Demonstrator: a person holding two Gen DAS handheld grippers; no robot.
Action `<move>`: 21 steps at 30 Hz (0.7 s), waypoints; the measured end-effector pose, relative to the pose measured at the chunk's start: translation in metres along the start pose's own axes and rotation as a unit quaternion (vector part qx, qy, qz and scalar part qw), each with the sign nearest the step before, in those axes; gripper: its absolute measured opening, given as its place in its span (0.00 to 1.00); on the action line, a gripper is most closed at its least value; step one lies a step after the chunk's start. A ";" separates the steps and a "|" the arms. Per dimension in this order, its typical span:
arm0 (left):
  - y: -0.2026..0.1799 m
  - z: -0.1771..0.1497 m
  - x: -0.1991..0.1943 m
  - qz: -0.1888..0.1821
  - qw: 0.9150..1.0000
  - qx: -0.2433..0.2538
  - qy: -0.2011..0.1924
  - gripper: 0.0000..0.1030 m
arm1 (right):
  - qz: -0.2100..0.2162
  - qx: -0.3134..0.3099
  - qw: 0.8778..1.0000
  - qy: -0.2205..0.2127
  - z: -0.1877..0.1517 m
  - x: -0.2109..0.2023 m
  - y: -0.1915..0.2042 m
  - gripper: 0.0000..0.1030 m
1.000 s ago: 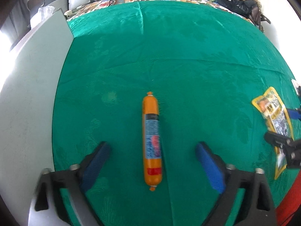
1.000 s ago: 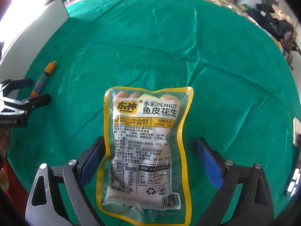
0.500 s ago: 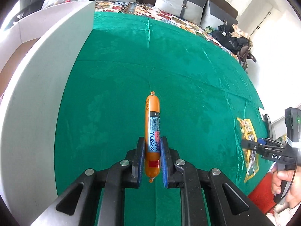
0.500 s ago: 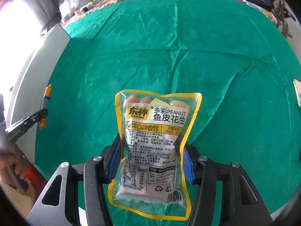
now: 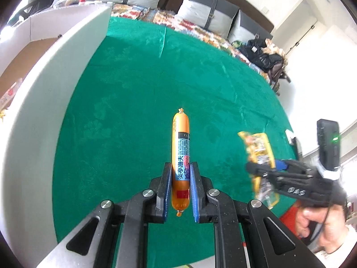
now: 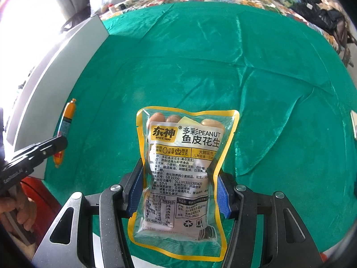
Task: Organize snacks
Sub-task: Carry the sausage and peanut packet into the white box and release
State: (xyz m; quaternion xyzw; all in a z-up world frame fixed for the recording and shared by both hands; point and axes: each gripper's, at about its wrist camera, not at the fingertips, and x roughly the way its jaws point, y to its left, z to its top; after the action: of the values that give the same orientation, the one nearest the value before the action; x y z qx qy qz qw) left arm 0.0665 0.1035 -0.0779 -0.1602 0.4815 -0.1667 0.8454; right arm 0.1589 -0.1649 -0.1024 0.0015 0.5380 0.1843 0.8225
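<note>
sausage (image 5: 180, 154) in left tongs (image 5: 180, 189), peanut bag (image 6: 180, 174) in right tongs (image 6: 178, 192)

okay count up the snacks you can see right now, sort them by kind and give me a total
Sausage stick, orange, held in the left gripper: 1
Peanut packet, yellow-edged, held in the right gripper: 1
Total: 2 snacks, both lifted over the green cloth.

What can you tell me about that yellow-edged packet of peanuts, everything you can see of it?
The peanut packet is a flat plastic pouch with a yellow border and a clear window showing a few tan coated nuts near its top. Its front carries a yellow logo, the word PEANUT, Chinese text, a nutrition table and a barcode. The right gripper squeezes its middle, pinching the sides in, and holds it up above the green cloth. Nothing else touches it.
</note>
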 end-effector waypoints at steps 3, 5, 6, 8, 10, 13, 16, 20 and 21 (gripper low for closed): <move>0.003 0.012 -0.037 -0.014 0.999 -0.012 -0.034 0.14 | 0.025 -0.006 1.000 -0.007 0.010 -0.010 0.018 0.56; 0.012 0.022 -0.067 -0.014 0.998 -0.019 -0.058 0.14 | 0.041 -0.025 0.999 -0.022 0.026 -0.022 0.043 0.56; 0.018 0.025 -0.079 -0.010 0.997 -0.021 -0.067 0.14 | 0.050 -0.037 0.998 -0.030 0.033 -0.029 0.058 0.56; 0.035 0.036 -0.108 0.011 0.996 -0.024 -0.087 0.14 | 0.075 -0.064 0.994 -0.050 0.047 -0.048 0.092 0.57; 0.059 0.045 -0.134 0.047 0.993 -0.029 -0.105 0.14 | 0.106 -0.090 0.988 -0.066 0.061 -0.065 0.131 0.57; 0.109 0.053 -0.160 0.105 0.986 -0.056 -0.116 0.14 | 0.157 -0.129 0.976 -0.081 0.076 -0.083 0.197 0.57; 0.162 0.053 -0.171 0.149 0.978 -0.098 -0.110 0.14 | 0.193 -0.170 0.963 -0.083 0.083 -0.087 0.261 0.57; 0.203 0.042 -0.167 0.199 0.968 -0.122 -0.093 0.14 | 0.195 -0.211 0.955 -0.076 0.080 -0.064 0.325 0.57; 0.210 0.038 -0.164 0.207 0.966 -0.126 -0.089 0.14 | 0.195 -0.211 0.955 -0.069 0.078 -0.056 0.333 0.57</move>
State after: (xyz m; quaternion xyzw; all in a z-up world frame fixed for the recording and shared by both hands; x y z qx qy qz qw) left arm 0.0474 0.3664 -0.0249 -0.1768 0.4437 0.0889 0.8741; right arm 0.1079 0.1437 0.0466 -0.0548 0.4181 0.4501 0.7871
